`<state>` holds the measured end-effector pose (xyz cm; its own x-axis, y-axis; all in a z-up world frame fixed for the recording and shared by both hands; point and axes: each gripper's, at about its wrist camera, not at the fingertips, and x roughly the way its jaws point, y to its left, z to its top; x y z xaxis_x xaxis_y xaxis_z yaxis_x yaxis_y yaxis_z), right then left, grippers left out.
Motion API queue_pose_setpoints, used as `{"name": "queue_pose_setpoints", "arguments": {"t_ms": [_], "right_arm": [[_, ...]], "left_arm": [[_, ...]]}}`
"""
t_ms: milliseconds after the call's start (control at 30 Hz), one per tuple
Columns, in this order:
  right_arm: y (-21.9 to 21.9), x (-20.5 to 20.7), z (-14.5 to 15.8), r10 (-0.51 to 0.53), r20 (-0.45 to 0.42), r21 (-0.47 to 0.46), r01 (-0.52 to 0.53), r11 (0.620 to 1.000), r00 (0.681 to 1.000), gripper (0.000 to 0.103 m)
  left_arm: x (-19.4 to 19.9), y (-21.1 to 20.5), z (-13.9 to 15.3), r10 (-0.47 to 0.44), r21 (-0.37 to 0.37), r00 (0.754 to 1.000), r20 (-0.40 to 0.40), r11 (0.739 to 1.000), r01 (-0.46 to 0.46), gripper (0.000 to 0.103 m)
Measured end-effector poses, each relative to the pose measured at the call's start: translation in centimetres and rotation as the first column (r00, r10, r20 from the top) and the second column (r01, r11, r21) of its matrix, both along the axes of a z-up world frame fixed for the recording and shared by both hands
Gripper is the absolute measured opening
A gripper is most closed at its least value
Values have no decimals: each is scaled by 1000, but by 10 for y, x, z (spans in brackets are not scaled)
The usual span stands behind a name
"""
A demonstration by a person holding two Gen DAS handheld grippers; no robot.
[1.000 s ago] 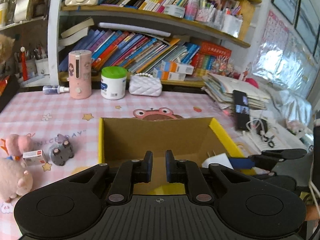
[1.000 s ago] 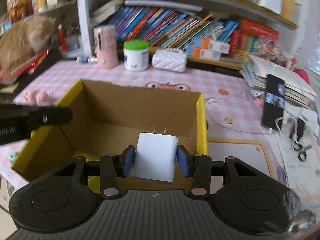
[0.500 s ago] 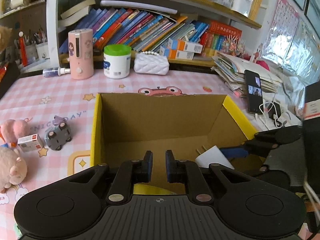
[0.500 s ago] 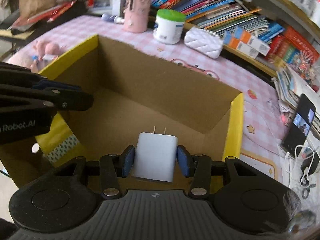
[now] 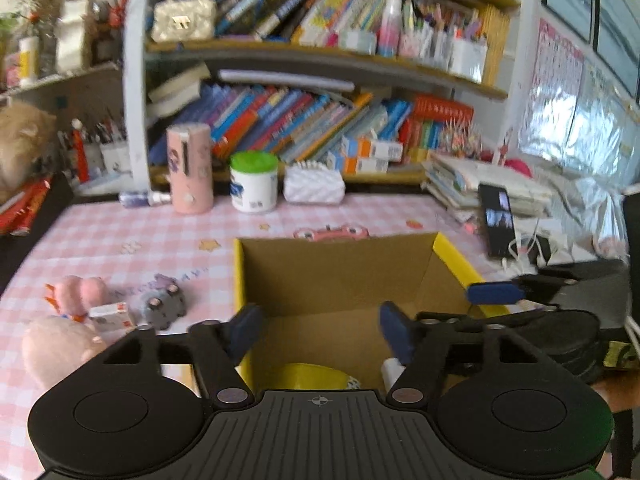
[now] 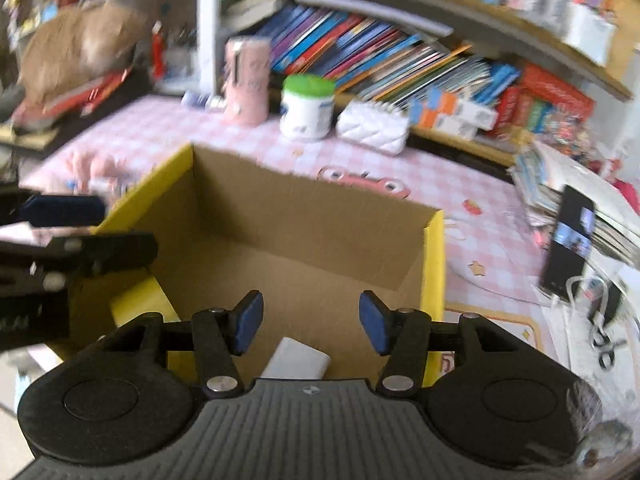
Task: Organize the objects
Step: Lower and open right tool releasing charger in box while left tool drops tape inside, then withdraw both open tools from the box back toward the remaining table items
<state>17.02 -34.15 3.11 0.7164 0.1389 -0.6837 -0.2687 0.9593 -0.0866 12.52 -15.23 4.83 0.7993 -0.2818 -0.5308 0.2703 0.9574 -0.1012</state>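
Both my grippers, left point(image 5: 318, 330) and right point(image 6: 310, 322), had just spread, empty. At six o'clock the charger point(image 6: 298, 360) lay in the box point(image 6: 434, 256): light, rigid, slick; best pinched across its flat sides.

My right gripper point(image 6: 311, 322) jaws have just been opening; white charger point(image 6: 297, 362) lies free in cardboard box point(image 6: 434, 252).

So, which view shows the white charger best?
The right wrist view: the charger lies in the box, free under the open jaws, most of its top visible. The left wrist view shows only a white sliver behind its right jaw.
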Motion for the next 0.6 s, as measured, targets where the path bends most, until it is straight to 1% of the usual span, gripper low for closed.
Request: {"name": "queue_pose_setpoints", "arguments": {"t_ms": [33, 100, 167, 267, 333, 433, 600], "right_arm": [[0, -8, 5, -25, 23, 11, 24, 1000, 999, 52], [1, -25, 14, -80, 63, 35, 78, 996, 995, 53], [2, -44, 21, -152, 91, 64, 147, 987, 984, 53], [3, -73, 24, -261, 111, 97, 251, 963, 959, 53], [6, -91, 23, -315, 117, 107, 304, 947, 942, 53], [16, -114, 14, -376, 108, 99, 366, 925, 920, 53], [44, -147, -7, -427, 31, 97, 423, 901, 904, 53]], "left_arm": [[-6, 4, 2, 7, -3, 1000, 20, 1000, -7, 78], [-16, 12, 3, 22, -12, 999, 43, 1000, -22, 87], [-25, 22, 1, 28, -40, 998, 48, 999, -26, 88], [-38, 37, -7, 33, -86, 999, 18, 996, -31, 88], [-47, 46, -14, 33, -96, 999, -2, 995, -33, 88], [-62, 58, -24, 24, -70, 999, -31, 997, -26, 88], [-82, 79, -39, 31, 27, 996, -83, 999, -29, 89]]}}
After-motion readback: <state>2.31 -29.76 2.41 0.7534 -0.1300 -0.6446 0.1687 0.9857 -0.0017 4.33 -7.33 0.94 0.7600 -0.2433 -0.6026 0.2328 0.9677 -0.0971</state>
